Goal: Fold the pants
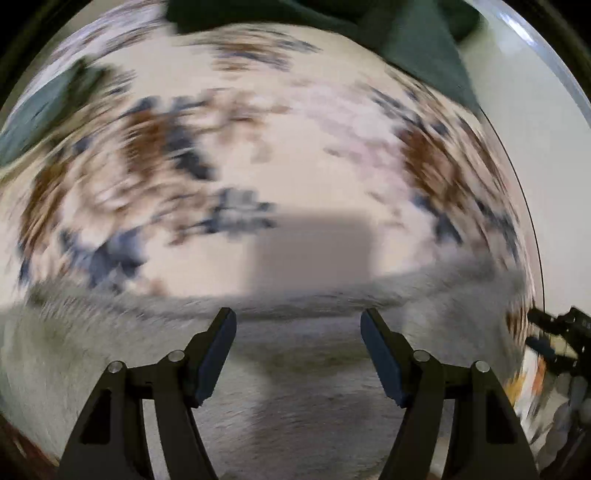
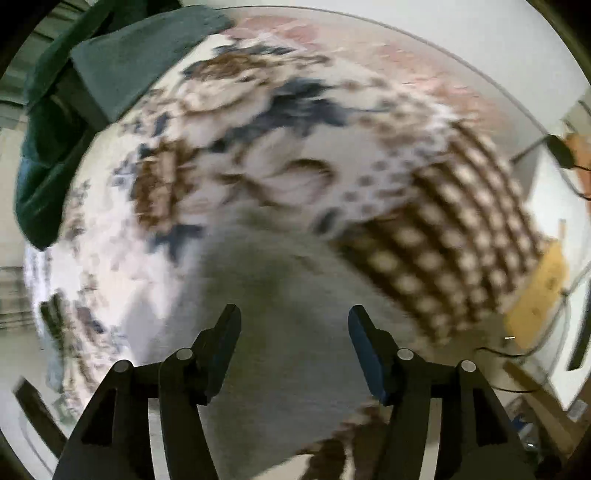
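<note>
- Pants [image 1: 303,369]: pale grey-white cloth, lying flat on a patterned cover, filling the lower part of both wrist views. Both views blurred; seams and folds cannot be made out.
- In the right wrist view the pants [image 2: 280,295] run from under the claw up toward the middle of the cover.
- Left gripper [image 1: 298,325]: jaws apart, nothing between them, over the pants; no pad seen to touch the cloth.
- Right gripper [image 2: 294,321]: jaws apart, nothing clamped, pointing down at the same pale cloth.
- Patterned cover [image 1: 303,147]: cream ground with brown and dark blue motifs; in the right wrist view [image 2: 258,122] a brown check band runs along its right side.
- Dark green cloth [image 1: 406,33] heaped at the far edge of the cover; in the right wrist view [image 2: 74,96] it is at upper left, well apart from the pants.
- Square shadow [image 1: 314,251] falls on the cover just beyond the pants' edge.
- Yellow-brown cardboard [image 2: 535,295] off the cover's right side.
</note>
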The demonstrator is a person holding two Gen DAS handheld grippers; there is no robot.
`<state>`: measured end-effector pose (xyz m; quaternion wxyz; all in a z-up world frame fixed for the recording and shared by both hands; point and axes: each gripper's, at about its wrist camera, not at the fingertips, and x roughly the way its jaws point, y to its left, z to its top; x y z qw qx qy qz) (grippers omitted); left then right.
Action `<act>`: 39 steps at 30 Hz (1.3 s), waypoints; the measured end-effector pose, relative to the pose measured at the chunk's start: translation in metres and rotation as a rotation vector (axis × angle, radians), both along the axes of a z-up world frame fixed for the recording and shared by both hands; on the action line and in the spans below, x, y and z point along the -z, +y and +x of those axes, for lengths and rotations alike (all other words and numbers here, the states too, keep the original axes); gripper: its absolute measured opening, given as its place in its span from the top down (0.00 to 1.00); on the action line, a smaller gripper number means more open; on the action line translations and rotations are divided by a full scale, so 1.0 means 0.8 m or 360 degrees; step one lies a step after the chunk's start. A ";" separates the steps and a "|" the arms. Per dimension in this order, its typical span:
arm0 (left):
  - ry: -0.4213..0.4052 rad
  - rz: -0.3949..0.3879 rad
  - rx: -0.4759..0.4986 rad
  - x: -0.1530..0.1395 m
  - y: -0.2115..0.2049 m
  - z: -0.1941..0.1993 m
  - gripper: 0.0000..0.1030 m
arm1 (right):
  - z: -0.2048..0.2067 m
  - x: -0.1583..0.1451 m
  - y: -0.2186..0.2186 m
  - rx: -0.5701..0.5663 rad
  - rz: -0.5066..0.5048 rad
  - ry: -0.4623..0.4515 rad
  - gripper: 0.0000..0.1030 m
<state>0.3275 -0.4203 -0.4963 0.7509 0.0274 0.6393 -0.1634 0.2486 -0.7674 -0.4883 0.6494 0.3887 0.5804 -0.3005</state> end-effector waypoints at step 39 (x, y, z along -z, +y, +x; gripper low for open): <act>0.0039 -0.0164 0.0608 0.051 -0.063 -0.012 0.96 | -0.060 0.028 -0.001 0.0027 -0.0133 0.0170 0.89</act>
